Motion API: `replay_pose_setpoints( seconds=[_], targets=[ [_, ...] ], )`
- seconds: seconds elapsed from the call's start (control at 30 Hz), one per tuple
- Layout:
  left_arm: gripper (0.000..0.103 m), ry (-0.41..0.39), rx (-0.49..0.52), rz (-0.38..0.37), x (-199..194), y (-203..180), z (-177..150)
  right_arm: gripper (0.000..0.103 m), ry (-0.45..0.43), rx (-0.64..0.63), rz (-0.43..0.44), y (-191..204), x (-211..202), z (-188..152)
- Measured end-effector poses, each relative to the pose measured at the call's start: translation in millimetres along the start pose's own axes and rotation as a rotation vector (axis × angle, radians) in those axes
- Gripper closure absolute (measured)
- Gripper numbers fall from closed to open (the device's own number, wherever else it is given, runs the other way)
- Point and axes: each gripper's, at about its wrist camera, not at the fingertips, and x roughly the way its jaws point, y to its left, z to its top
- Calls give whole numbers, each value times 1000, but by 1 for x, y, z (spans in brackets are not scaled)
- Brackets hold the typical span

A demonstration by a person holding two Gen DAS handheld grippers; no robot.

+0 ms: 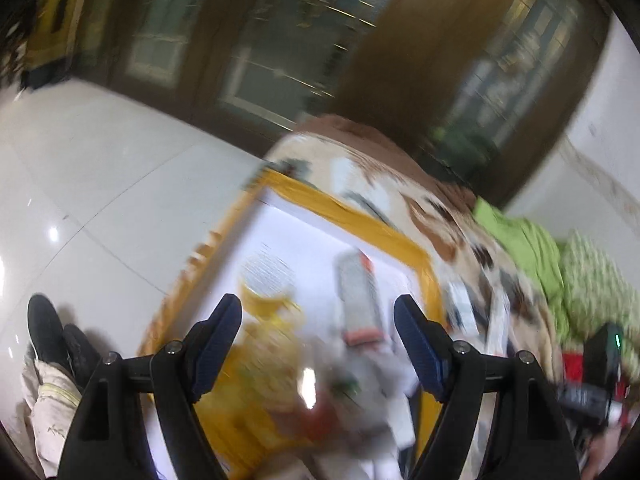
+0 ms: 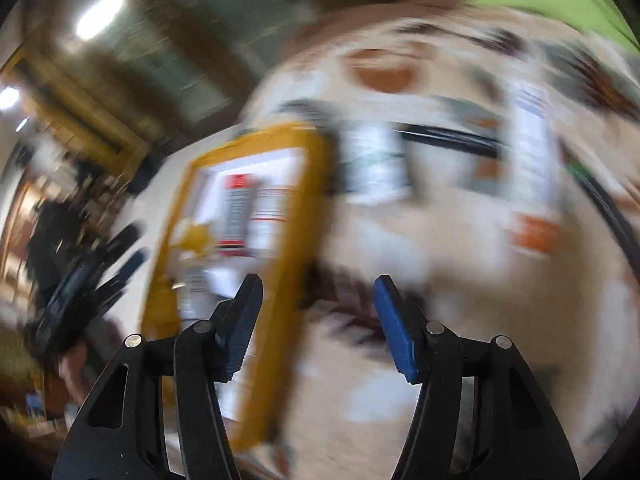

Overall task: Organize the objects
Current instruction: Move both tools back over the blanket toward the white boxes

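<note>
both views blurred. left gripper fingers spread wide, nothing between them, hanging over a white tray w/ yellow rim. in tray: yellow cup-like thing at left, grey/red remote-like item to its right, more clutter nearer, too smeared to id. right gripper also released, empty, above tray's right rim and patterned beige blanket. white boxes and a black cable on blanket, far of gripper. green cloth far right. person's shoe on tiled floor, left.
</note>
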Motion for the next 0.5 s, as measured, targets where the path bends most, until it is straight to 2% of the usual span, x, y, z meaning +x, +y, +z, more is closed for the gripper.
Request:
replay_pose_setpoints(
  seconds=[0.17,0.3,0.4,0.5],
  targets=[
    [24,70,91,-32,-8,-48,-23,44,-49,88,-80,-47,-23,8],
    [24,146,139,-51,-2,-89,-35,44,-58,152,-78,-71,-23,17],
    [24,205,116,-74,9,-109,-37,44,-58,170,-71,-78,-17,26],
    [24,237,108,-65,19,-126,-37,44,-89,133,-143,-76,-12,39]
  ],
)
